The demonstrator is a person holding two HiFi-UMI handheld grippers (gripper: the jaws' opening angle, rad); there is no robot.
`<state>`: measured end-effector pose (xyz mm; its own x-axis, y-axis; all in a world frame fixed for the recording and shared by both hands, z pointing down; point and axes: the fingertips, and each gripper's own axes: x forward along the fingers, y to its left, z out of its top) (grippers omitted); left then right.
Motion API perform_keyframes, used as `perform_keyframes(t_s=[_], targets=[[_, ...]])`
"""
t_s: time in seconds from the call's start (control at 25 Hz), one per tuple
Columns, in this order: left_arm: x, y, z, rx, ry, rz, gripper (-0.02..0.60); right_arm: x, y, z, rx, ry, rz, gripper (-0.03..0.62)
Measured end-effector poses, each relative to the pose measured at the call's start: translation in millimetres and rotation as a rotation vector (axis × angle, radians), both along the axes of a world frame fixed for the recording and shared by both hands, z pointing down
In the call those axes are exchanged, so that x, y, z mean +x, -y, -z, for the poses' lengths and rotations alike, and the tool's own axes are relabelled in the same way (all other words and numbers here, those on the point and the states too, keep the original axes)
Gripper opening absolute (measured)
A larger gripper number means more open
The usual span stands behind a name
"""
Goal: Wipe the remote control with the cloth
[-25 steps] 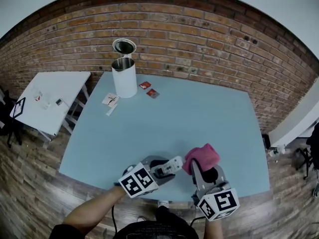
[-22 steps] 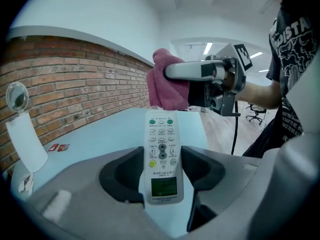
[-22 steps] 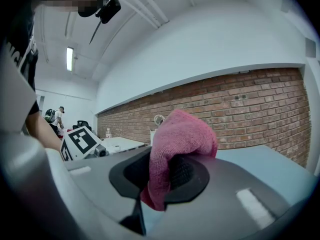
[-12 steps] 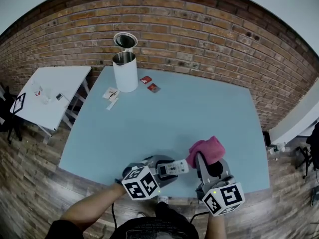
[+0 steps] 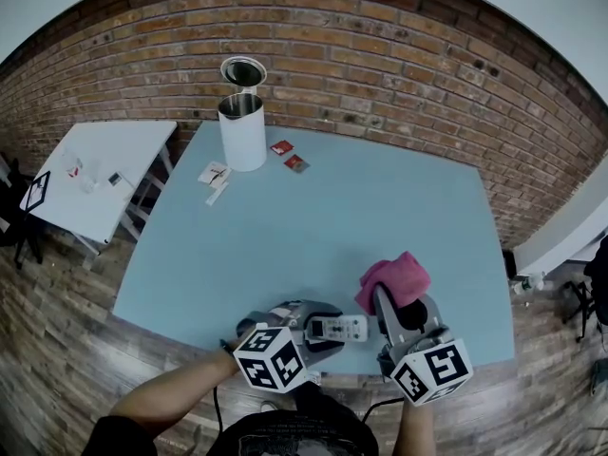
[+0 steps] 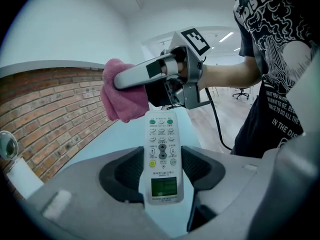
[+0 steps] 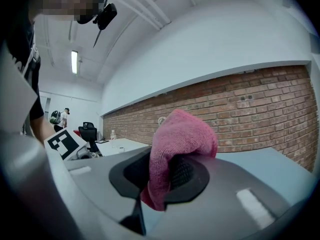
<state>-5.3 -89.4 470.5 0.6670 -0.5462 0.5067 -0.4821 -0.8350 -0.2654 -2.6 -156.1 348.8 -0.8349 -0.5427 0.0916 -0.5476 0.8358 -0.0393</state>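
A white remote control (image 5: 340, 328) (image 6: 162, 154) with a small green screen is clamped in my left gripper (image 5: 328, 329) (image 6: 161, 166), held above the near edge of the blue table (image 5: 313, 226), its button end pointing right. My right gripper (image 5: 391, 302) (image 7: 167, 176) is shut on a bunched pink cloth (image 5: 393, 280) (image 7: 177, 149), just right of the remote's tip. In the left gripper view the cloth (image 6: 122, 91) hangs just beyond and left of the remote's far end, with a small gap showing.
At the table's far left corner stand a white canister (image 5: 240, 133) with its lid (image 5: 241, 70) propped behind, two red packets (image 5: 288, 155) and paper slips (image 5: 213, 179). A white side table (image 5: 95, 183) is on the left, a brick wall (image 5: 380, 74) behind.
The remote has swung from tilted up to level, pointing right. Both grippers have shifted slightly toward the near edge, and the cloth sits a little farther right.
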Motion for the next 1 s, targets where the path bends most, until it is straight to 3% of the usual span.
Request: perform_keyframes(t_s=[0.68,0.8,1.0], targets=[[20,-22,18,0.049,-0.015,-0.1,0.242,-24,-24,-13,-0.144,0.027,0.23,0.064],[21,-22,21,0.046,-0.034,-0.099,0.242,-19,-21,-12,-0.152,0.044,0.223,0.063],[17,-17,38,0.017,-0.148,-0.059,0.242,0,-1,-17,-0.18,0.103,0.129,0.063]])
